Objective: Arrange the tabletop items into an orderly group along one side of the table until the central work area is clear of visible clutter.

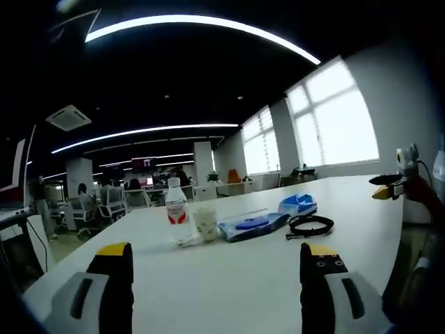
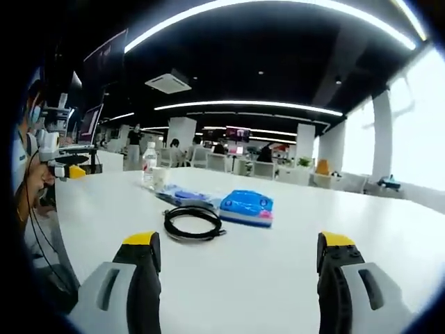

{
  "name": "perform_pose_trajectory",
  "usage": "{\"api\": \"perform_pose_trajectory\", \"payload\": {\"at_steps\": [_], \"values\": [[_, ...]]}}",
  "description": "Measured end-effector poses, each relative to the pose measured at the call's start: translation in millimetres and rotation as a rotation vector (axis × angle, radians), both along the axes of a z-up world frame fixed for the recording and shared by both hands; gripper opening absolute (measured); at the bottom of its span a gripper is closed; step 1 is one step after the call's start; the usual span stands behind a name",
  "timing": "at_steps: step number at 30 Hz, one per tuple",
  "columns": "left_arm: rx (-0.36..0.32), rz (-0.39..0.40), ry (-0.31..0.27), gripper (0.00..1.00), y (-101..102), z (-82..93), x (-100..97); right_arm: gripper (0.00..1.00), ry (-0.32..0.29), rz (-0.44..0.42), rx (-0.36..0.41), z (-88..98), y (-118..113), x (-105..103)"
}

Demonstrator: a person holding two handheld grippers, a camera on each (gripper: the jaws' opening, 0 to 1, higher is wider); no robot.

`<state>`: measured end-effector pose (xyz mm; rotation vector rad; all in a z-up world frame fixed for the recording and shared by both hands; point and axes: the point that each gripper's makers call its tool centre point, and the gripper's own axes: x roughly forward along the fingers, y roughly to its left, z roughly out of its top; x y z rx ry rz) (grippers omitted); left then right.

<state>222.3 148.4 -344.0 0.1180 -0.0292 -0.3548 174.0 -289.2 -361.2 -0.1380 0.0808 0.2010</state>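
Left gripper view: my left claw (image 1: 217, 278) spread wide, empty. Water bottle (image 1: 176, 211), paper cup (image 1: 206, 224), blue pouch (image 1: 252, 225), coiled cable (image 1: 310, 224) clustered mid-table (image 1: 229, 292).

Right gripper view: right claw (image 2: 236, 268) also agape, empty; cable (image 2: 192, 223) nearest. I judge cable floppy, light; pinch bundled loop. Bottle tippy; take mid-body.

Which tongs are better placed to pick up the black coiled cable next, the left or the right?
Probably the right. In the right gripper view the black coiled cable lies just ahead of the open right tongs. From the open left tongs it sits farther off, to one side.
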Motion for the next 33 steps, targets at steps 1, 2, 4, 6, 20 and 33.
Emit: {"api": "perform_pose_trajectory", "payload": {"at_steps": [1,2,4,6,20,33], "values": [[0.003,-0.001,0.004,1.0,0.5,-0.6,-0.3,0.91,0.004,0.0,0.006,-0.9,-0.6,-0.4],[0.006,-0.001,0.008,1.0,0.9,-1.2,-0.5,0.91,0.004,-0.001,0.01,-0.5,-1.3,-1.0],[0.011,-0.007,0.012,1.0,2.9,-1.0,-1.8,0.91,0.007,-0.001,0.021,0.7,-3.7,-2.5],[0.012,-0.005,0.012,1.0,5.7,0.0,-2.6,0.9,0.011,-0.01,0.035,3.2,-8.1,-4.3],[-0.011,0.053,-0.01,0.97,21.3,7.1,-7.6,0.9,-0.009,-0.041,0.041,14.2,-18.5,-10.9],[-0.01,0.049,0.016,0.97,19.1,0.9,-6.5,0.89,0.001,-0.046,0.035,9.9,-20.9,-7.2]]}}
